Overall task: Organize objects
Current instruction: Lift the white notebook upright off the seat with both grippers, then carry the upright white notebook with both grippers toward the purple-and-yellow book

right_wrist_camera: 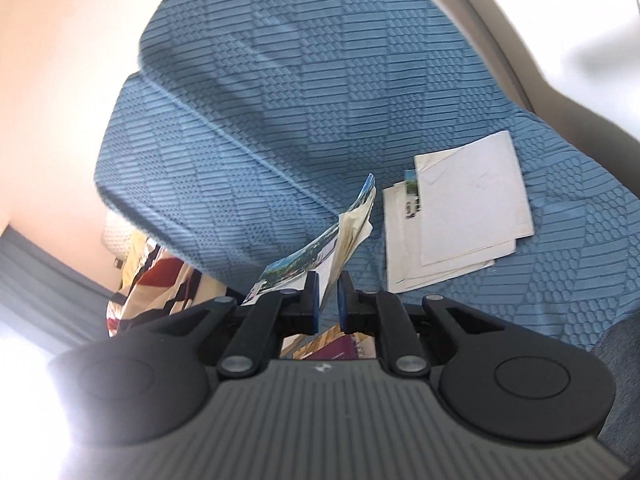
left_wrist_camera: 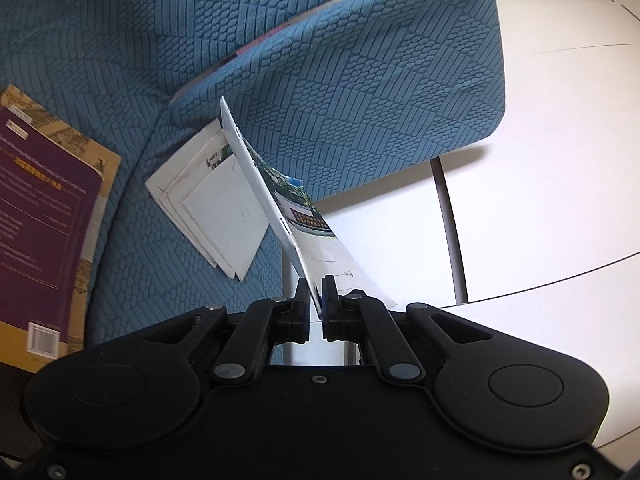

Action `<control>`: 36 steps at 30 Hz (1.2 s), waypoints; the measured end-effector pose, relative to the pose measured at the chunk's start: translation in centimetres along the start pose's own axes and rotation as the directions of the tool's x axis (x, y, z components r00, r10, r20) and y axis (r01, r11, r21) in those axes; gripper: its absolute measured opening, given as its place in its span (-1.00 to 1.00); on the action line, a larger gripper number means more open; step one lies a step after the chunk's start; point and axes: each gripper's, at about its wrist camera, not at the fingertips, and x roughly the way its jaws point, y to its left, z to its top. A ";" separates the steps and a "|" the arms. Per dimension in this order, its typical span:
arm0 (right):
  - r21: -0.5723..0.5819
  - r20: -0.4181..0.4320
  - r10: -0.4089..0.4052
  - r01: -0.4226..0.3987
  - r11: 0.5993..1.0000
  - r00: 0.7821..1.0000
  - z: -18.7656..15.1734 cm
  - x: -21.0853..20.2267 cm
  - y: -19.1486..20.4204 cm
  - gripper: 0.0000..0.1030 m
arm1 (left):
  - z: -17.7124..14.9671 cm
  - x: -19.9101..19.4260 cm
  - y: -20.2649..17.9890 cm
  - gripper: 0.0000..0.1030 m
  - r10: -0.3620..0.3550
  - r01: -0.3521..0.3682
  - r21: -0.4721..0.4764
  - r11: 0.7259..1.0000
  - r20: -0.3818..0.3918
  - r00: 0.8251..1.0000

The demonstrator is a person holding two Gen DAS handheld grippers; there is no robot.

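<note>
My left gripper (left_wrist_camera: 316,292) is shut on a thin white booklet with a printed photo cover (left_wrist_camera: 276,196), held on edge above the blue quilted seat (left_wrist_camera: 140,40). My right gripper (right_wrist_camera: 329,288) is shut on a folded photo brochure (right_wrist_camera: 344,232), held above the same blue seat (right_wrist_camera: 280,100). A pile of white papers and envelopes (left_wrist_camera: 216,208) lies flat on the seat just left of the left gripper's booklet; it also shows in the right wrist view (right_wrist_camera: 464,208), right of the brochure.
A purple and yellow book (left_wrist_camera: 44,216) lies on the seat at the left. A blue cushioned armrest or backrest (left_wrist_camera: 360,80) rises behind the papers. White floor (left_wrist_camera: 540,200) and a dark metal chair leg (left_wrist_camera: 452,232) lie to the right. Patterned fabric (right_wrist_camera: 152,280) shows at the lower left.
</note>
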 end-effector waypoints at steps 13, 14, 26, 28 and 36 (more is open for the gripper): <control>-0.119 -0.048 -0.013 0.007 0.993 0.999 -2.3 2.4 4.6 -0.78 | 1.9 -4.5 1.9 -0.91 0.062 -0.062 0.002 0.998 0.021 0.998; -0.128 -0.049 -0.013 0.007 0.992 0.999 -2.6 2.5 4.9 -0.78 | 2.1 -4.8 2.1 -0.91 0.063 -0.063 0.007 0.998 0.023 0.998; -0.156 -0.108 -0.014 -0.003 0.988 0.994 -6.0 5.0 7.4 -0.78 | 3.1 -8.1 5.2 -0.90 0.122 -0.124 0.048 0.991 0.053 0.991; -0.177 -0.120 -0.031 0.009 0.984 0.992 -6.7 5.5 7.6 -0.78 | 3.1 -8.4 6.1 -0.90 0.126 -0.128 0.048 0.991 0.051 0.991; -0.244 -0.164 -0.077 0.035 0.969 0.983 -9.6 7.6 8.1 -0.78 | 2.9 -9.8 9.3 -0.89 0.144 -0.146 0.031 0.989 0.079 0.986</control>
